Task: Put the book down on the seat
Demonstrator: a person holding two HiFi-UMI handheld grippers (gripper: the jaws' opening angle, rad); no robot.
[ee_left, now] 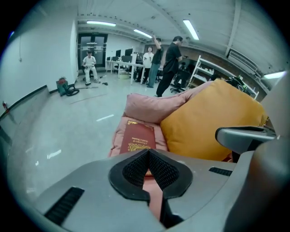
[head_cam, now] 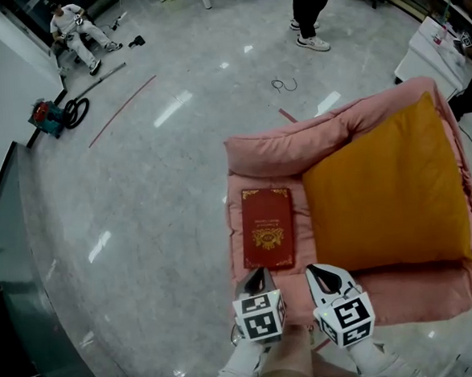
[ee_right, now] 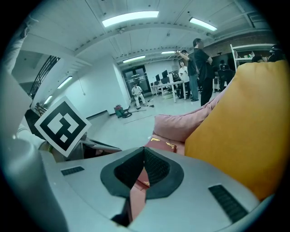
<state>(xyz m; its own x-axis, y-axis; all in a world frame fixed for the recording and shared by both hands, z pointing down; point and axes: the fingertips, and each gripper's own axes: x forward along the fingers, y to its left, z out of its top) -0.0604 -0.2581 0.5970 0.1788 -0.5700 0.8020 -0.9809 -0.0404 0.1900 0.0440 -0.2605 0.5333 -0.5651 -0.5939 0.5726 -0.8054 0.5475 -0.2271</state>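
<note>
A dark red book (head_cam: 268,226) with gold print lies flat on the pink seat (head_cam: 299,219), left of a big orange cushion (head_cam: 389,189). Both grippers hover side by side over the seat's front edge, just short of the book's near end. My left gripper (head_cam: 256,275) is shut with nothing between its jaws. My right gripper (head_cam: 319,274) is shut and empty too. In the left gripper view, the book (ee_left: 137,137) lies straight beyond the closed left gripper (ee_left: 148,152). In the right gripper view, the book (ee_right: 161,144) shows just past the closed right gripper (ee_right: 144,149).
The pink armrest roll (head_cam: 277,144) borders the seat at the far side. Glossy grey floor (head_cam: 141,214) spreads to the left. A red vacuum with hose (head_cam: 54,116) lies far left, a seated person (head_cam: 72,30) behind it, and a standing person (head_cam: 311,13) beyond the chair.
</note>
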